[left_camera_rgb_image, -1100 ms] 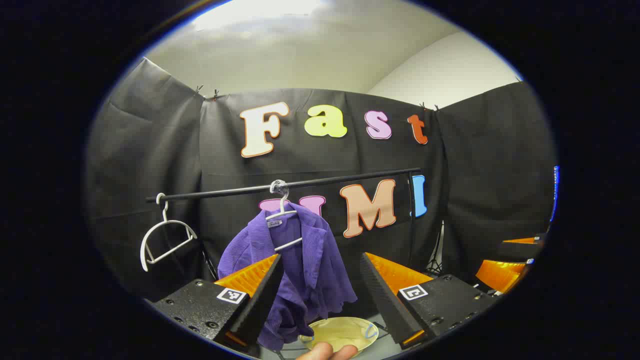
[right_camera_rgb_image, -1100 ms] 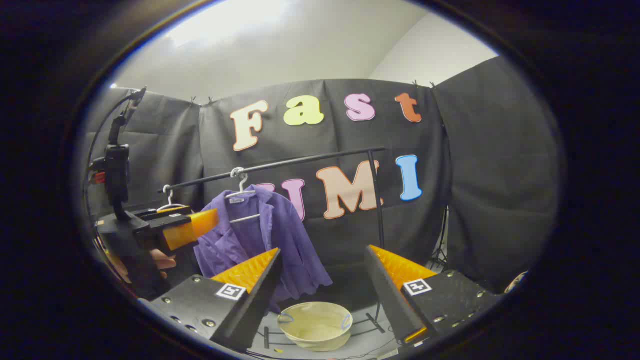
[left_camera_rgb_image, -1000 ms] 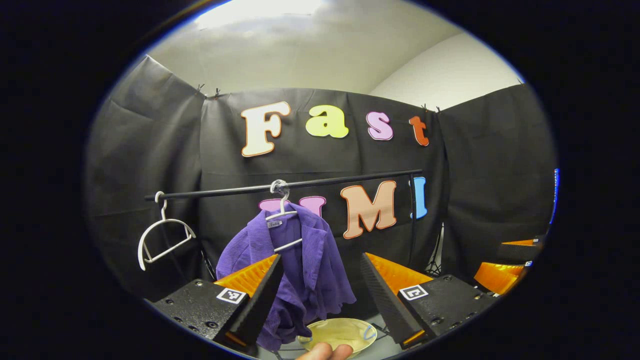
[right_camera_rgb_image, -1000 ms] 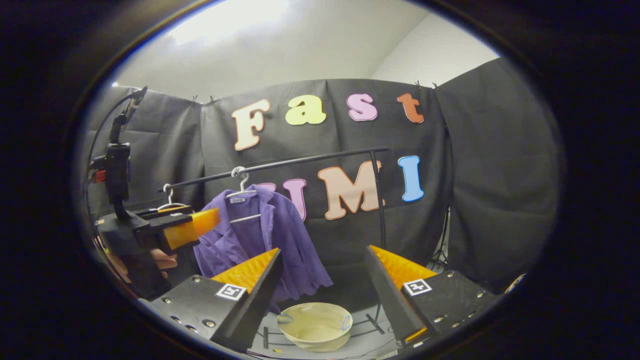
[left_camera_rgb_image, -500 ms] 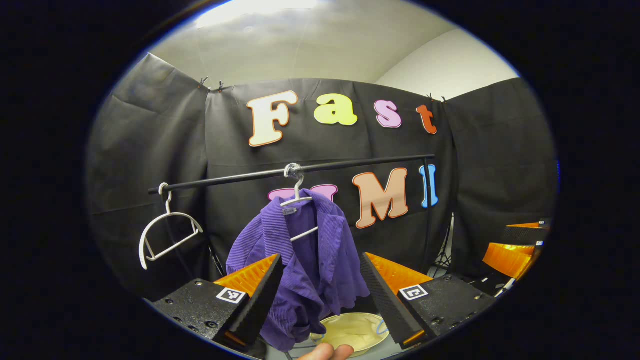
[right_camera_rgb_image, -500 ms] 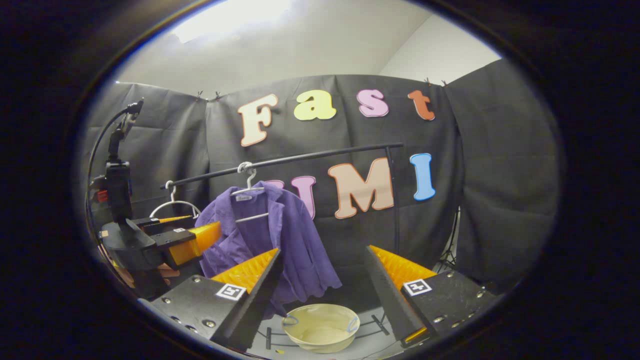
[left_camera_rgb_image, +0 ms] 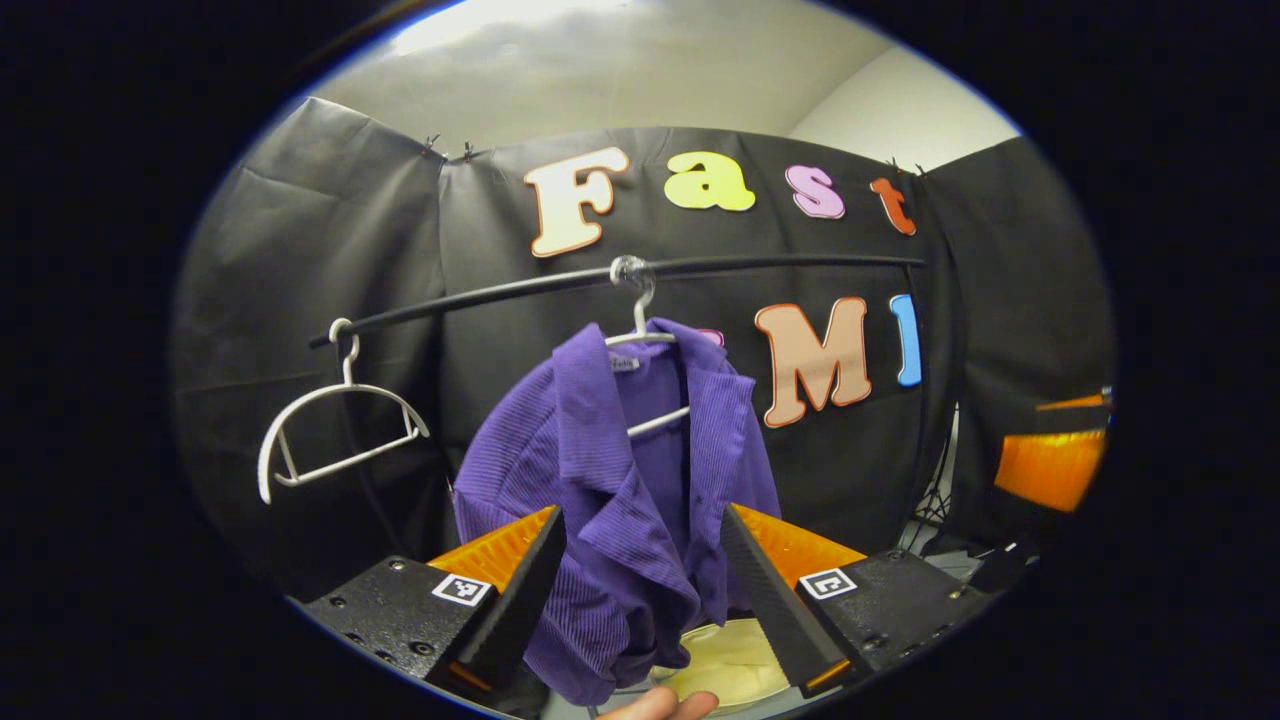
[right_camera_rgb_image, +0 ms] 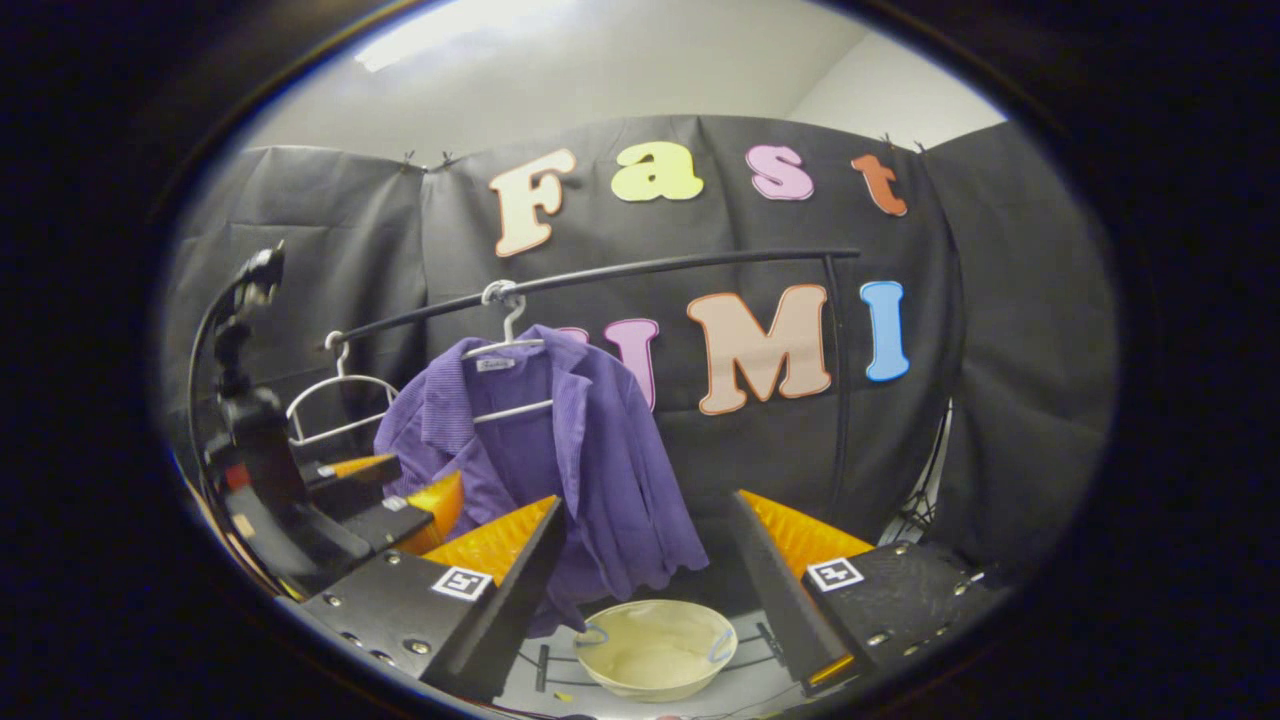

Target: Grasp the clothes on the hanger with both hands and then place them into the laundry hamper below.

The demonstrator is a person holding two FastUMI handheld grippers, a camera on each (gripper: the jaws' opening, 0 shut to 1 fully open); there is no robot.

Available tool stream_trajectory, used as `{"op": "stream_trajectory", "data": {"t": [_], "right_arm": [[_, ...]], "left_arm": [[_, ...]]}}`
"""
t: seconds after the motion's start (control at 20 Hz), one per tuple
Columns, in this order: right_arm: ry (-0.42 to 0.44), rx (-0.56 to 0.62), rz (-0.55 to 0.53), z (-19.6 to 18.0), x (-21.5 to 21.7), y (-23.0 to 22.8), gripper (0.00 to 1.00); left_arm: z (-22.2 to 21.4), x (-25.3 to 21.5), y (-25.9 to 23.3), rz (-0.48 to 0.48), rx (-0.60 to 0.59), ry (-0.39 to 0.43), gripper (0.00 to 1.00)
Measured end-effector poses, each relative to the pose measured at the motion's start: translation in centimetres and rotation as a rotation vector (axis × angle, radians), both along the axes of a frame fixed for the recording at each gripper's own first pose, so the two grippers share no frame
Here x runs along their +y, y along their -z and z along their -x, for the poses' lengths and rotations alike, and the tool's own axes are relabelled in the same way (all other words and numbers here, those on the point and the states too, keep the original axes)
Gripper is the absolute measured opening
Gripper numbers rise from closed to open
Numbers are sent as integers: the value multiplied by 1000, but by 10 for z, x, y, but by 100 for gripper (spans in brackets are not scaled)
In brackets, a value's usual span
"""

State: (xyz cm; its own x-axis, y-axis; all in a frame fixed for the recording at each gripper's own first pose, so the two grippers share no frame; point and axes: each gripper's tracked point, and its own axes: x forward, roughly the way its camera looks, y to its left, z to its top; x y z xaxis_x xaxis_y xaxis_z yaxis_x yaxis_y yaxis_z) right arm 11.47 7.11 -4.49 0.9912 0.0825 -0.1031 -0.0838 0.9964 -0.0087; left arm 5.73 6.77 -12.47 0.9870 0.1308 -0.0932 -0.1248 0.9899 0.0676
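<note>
Shirt (left_camera_rgb_image: 620, 500) hangs on hanger (left_camera_rgb_image: 645, 340) above hamper (right_camera_rgb_image: 655, 648); we hold left gripper (left_camera_rgb_image: 640, 560) and right gripper (right_camera_rgb_image: 645, 545) fingers spread, gripping nothing.

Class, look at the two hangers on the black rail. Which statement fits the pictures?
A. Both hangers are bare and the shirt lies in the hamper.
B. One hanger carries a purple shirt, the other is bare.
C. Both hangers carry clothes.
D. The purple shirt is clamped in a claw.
B: the purple shirt drapes one white hanger on the rail, while the bare hanger hangs beside it.
</note>
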Motion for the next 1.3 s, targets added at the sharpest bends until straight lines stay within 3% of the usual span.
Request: {"op": "stream_trajectory", "data": {"t": [0.15,0.3,0.35,0.55,0.7,0.8,0.9,1.05,1.1,1.15,1.2,1.3], "right_arm": [[24,35,0,-27,2,6,98],[33,68,17,-54,14,21,98],[22,76,24,-65,22,25,100],[-47,83,70,-113,51,45,99],[-110,74,28,-149,65,48,99],[-154,87,14,-177,70,48,100],[-218,101,6,-199,84,51,98],[-318,111,15,-227,112,60,100],[-344,115,13,-236,120,63,93],[-369,118,8,-244,128,62,93],[-392,111,-1,-248,136,61,98],[-408,96,-5,-256,142,55,76]], "left_arm": [[-8,-7,39,23,27,48,99],[-25,-12,69,78,77,78,92],[-34,-8,73,76,85,70,99],[-63,2,55,97,30,67,93],[-75,15,58,91,52,12,89],[-79,22,62,54,81,-39,73],[-83,17,66,23,127,-33,55],[-87,28,60,34,137,-100,28],[-84,31,59,33,133,-124,31],[-81,39,55,27,129,-157,20],[-81,44,49,31,116,-174,18],[-81,41,46,66,130,-170,7]]}}
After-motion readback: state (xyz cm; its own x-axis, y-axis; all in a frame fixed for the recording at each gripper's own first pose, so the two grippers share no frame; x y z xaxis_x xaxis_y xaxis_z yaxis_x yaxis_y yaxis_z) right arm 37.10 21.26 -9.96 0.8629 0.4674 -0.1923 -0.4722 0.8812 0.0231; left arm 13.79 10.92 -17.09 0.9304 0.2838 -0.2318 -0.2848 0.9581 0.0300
